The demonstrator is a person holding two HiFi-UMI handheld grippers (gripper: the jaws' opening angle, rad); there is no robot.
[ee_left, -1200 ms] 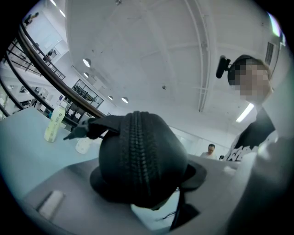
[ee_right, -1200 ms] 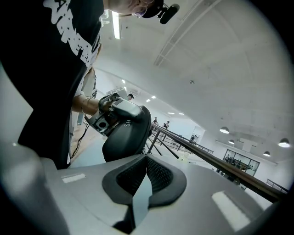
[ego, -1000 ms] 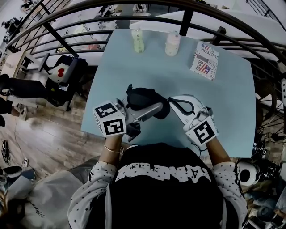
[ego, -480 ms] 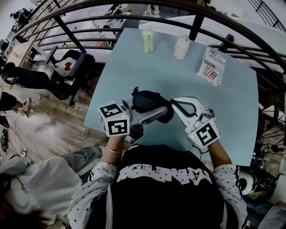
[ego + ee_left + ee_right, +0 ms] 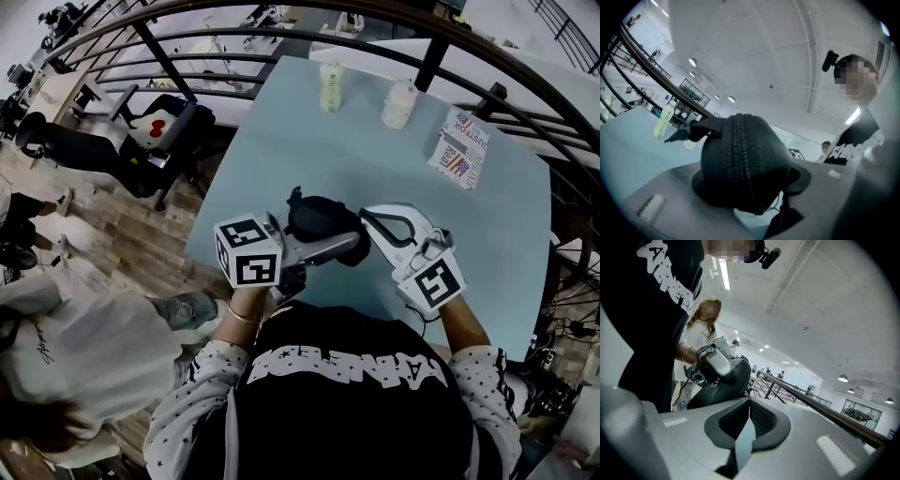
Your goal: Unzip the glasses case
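Pale blue counter [image 5: 487, 234] stood against a dark curved railing [image 5: 187, 42], with open floor below. Well beyond both tools, two small bottles [image 5: 330, 86] and a flag-printed packet [image 5: 461, 155] stood at the counter's far side.

The left hand-held gripper [image 5: 337, 246] had its jaws closed on the black glasses case [image 5: 745, 159], one on each side of it. In the left gripper view the zipper [image 5: 739, 140] ran up over the middle of the case between the jaws, and the teeth there looked meshed, so the zip appeared not yet open. A short dark tab [image 5: 686, 132] stuck out from the case's far side.

The right hand-held gripper [image 5: 749, 398] had its jaws drawn together, pads meeting at the tips. Those tips lay right at the end of the case nearest it. Whether a zipper pull was pinched there was too small to tell.

To do this step well, the left grip probably needed to stay firm and low on the shell, clear of the zipper track, so the slider would not run into a jaw. The right tips should pinch only the pull and draw it along the curve of the seam, not straight away from the case. A pull off that line could make the slider bind or twist the case out of the left grip.
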